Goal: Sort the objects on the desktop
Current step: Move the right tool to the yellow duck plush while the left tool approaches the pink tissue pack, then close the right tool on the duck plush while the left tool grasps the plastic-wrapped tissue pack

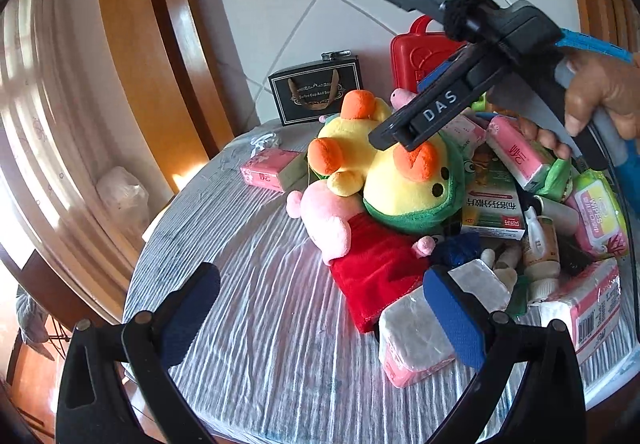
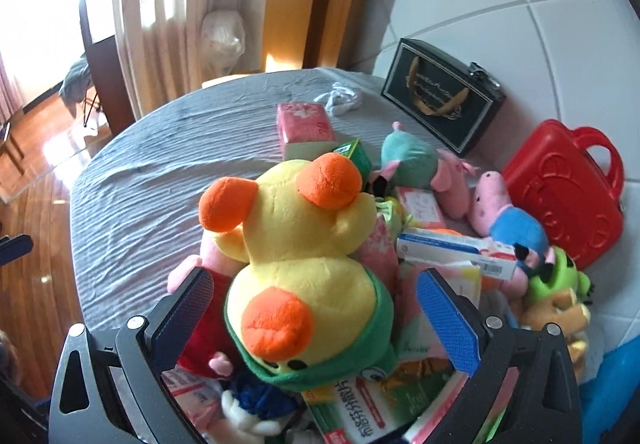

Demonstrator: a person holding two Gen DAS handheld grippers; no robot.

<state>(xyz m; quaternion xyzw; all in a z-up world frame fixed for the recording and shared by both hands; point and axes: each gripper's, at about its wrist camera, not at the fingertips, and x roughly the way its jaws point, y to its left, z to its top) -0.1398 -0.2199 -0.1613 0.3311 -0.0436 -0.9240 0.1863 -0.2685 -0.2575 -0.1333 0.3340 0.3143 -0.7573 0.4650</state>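
A yellow plush duck (image 2: 304, 268) with orange feet and beak and a green hood lies on top of a pile of toys, tissue packs and medicine boxes. My right gripper (image 2: 316, 304) is open, its blue pads on either side of the duck's body, not pressing it. In the left wrist view the right gripper (image 1: 404, 132) hangs just over the duck (image 1: 400, 180). My left gripper (image 1: 320, 308) is open and empty above the grey tablecloth (image 1: 248, 284), beside a pink pig plush in a red dress (image 1: 360, 256) and a tissue pack (image 1: 412, 340).
A black gift box (image 2: 440, 96) and a red plastic case (image 2: 560, 188) stand against the tiled wall. A pink tissue pack (image 2: 306, 128) lies apart on the cloth. Pig plushes (image 2: 504, 216), wipes (image 1: 600, 212) and bottles (image 1: 540, 248) crowd the right side.
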